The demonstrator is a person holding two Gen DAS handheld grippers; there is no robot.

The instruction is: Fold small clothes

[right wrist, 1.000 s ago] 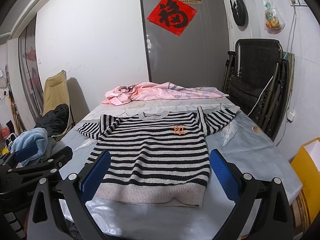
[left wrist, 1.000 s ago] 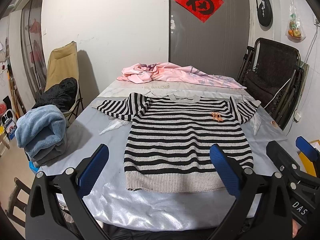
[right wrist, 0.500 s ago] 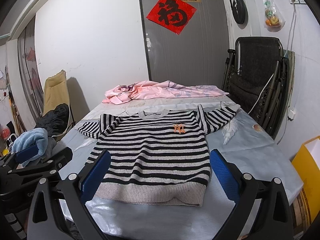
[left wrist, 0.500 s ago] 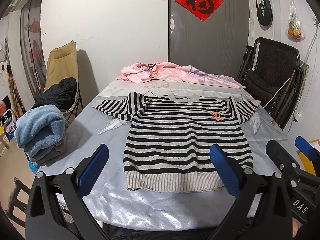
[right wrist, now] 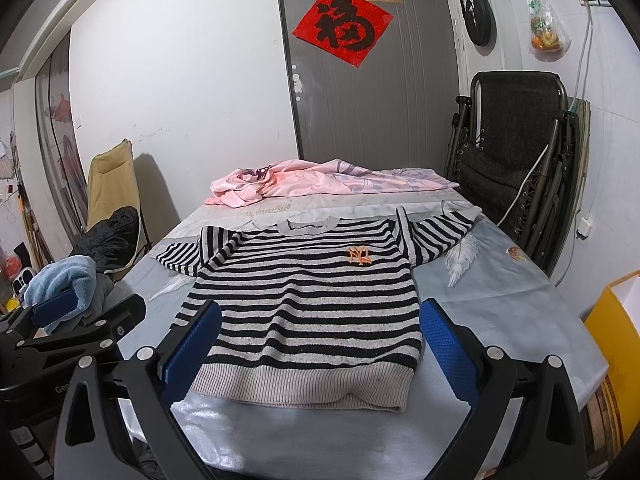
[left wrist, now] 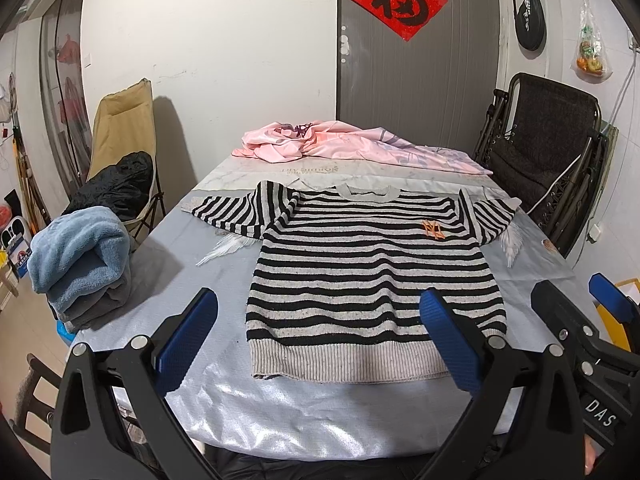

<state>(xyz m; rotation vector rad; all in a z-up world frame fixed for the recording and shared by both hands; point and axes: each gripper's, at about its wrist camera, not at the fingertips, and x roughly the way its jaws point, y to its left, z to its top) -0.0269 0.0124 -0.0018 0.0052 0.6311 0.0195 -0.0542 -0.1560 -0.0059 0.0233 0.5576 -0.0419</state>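
A black-and-grey striped sweater [left wrist: 372,268] with an orange logo lies flat, front up, on the grey-covered table [left wrist: 160,280], sleeves spread out, hem toward me. It also shows in the right wrist view [right wrist: 308,292]. My left gripper [left wrist: 316,324] is open and empty, held above the table's near edge in front of the hem. My right gripper [right wrist: 316,336] is open and empty, also just short of the hem. Each gripper shows at the edge of the other's view.
A pink garment [left wrist: 344,148] lies bunched at the table's far end. A folded blue and grey pile [left wrist: 80,256] sits on the left edge. A tan chair [left wrist: 120,140] stands left, a dark recliner [left wrist: 548,152] right, a yellow box [right wrist: 616,344] at the right.
Both views have drifted very slightly; the sweater has not moved and both grippers stay open.
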